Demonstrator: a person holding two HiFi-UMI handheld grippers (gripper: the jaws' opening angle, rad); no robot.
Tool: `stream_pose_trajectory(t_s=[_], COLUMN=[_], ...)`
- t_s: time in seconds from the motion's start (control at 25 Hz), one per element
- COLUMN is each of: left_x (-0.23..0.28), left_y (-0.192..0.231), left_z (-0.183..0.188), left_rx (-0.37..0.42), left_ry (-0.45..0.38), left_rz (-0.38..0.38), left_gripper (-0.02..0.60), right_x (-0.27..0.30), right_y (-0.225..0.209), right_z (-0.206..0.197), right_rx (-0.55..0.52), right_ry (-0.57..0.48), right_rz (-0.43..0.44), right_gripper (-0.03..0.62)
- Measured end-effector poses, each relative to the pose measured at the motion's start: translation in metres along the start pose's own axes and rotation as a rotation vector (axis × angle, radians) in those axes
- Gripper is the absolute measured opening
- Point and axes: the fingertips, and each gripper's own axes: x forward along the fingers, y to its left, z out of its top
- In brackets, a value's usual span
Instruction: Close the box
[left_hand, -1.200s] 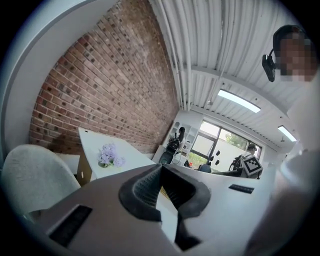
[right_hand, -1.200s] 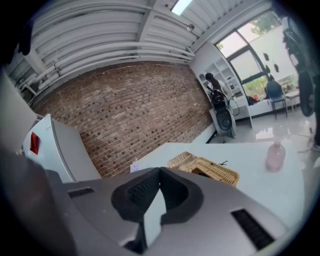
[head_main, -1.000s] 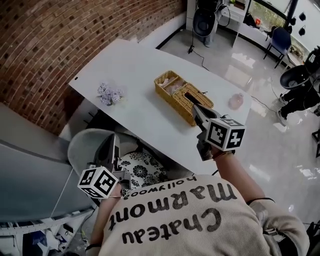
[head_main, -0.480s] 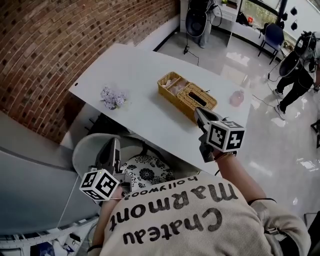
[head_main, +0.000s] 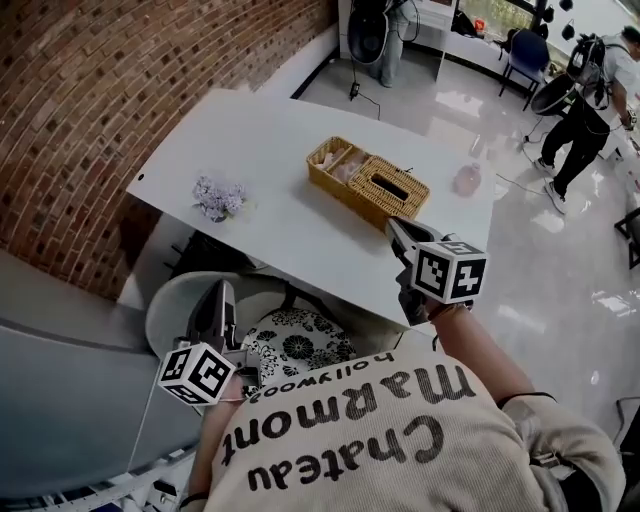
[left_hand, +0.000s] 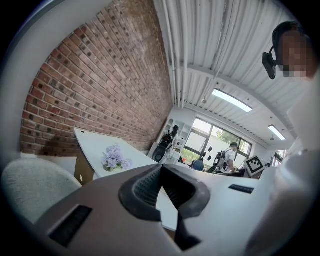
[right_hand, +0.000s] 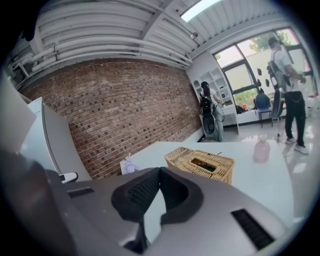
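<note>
Two grippers show in the head view, neither over the white table (head_main: 262, 140). The left gripper (head_main: 222, 292) hangs low above a grey chair (head_main: 180, 300), well apart from the work. The right gripper (head_main: 392, 226) points at the near end of the yellow woven wicker box (head_main: 368, 182), which lies mid-table. A slotted lid covers most of the box, and its far end looks open. A bunch of purple flowers (head_main: 218, 197) lies to its left and a pink bottle (head_main: 466, 180) near its right.

The left gripper view shows the left gripper (left_hand: 161, 167) with its jaws clenched on nothing, the flowers (left_hand: 114, 157) beyond them. The box is not visible there.

In the right gripper view, the right gripper (right_hand: 160, 170) has its jaws pressed together and empty, with the box (right_hand: 202, 164) ahead and the bottle (right_hand: 261, 149) farther right.

The likely trouble is sliding. The light basket on a smooth table may skid toward the bottle if only the right gripper pushes, since the left gripper is too far away to brace it. Clenched jaws also cannot pinch a flap.
</note>
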Motion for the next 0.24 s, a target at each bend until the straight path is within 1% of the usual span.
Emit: stream_pose_trajectory(t_s=[0.24], left_x=[0.0055], left_y=[0.0012], left_z=[0.001], left_rx=[-0.001], left_ry=[-0.002], left_rz=[-0.014], left_gripper=[0.002], right_x=[-0.0018], right_y=[-0.0041], right_z=[0.0018], right_rx=[0.006], right_ry=[-0.01], right_rz=[-0.018], right_gripper=[0.003])
